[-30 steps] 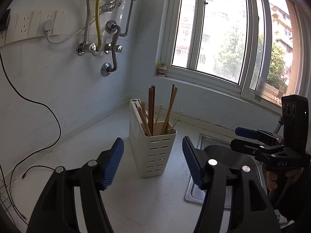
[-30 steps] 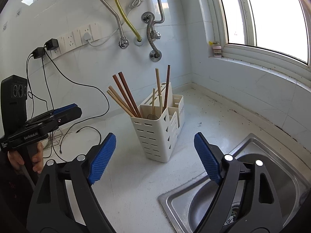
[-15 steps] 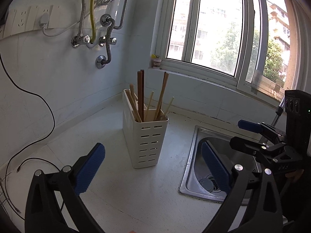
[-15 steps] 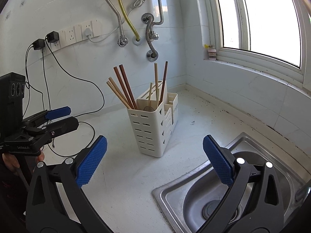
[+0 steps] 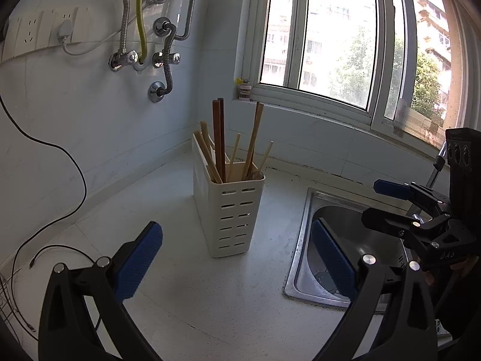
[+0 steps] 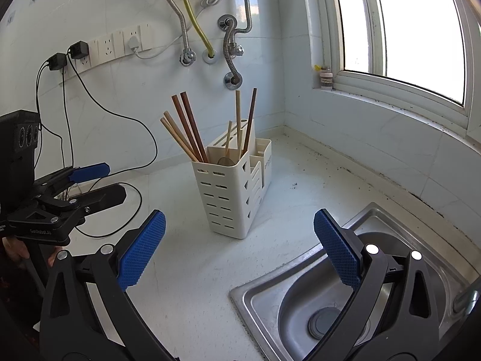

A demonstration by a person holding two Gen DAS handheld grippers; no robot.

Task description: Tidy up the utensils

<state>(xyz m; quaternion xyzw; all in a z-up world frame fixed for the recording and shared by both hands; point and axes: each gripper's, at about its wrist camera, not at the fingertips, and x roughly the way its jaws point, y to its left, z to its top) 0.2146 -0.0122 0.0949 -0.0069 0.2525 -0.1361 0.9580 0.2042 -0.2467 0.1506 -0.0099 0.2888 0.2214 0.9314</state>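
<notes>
Left hand-held gripper (image 5: 236, 255) spread wide over the white desk (image 5: 186, 288), blue pads (image 5: 139, 261) gripping nothing. Straight ahead, beyond the fingertips and clear of them, a cream slotted utensil holder (image 5: 230, 210) standing upright on the desk, with wooden chopsticks (image 5: 218, 138) leaning in its front compartment; a spoon bowl seemingly tucked among them, too dim to confirm. Right of the holder, under the right finger, a steel sink (image 5: 303, 252) set into the desk. Right hand-held gripper (image 6: 239, 251) likewise wide apart and empty, hovering with its right finger over the sink (image 6: 270, 300) rim; holder (image 6: 231, 192) ahead and slightly left of centre between the fingers, well short of contact, chopsticks (image 6: 188, 126) fanned toward the upper left, two empty rear compartments visible behind. Each gripper visible at the edge of the other's view, also parted. Black cable (image 6: 132, 156) trailing across the desk to the left, wall sockets (image 6: 117, 45) and hoses (image 6: 231, 48) above.
</notes>
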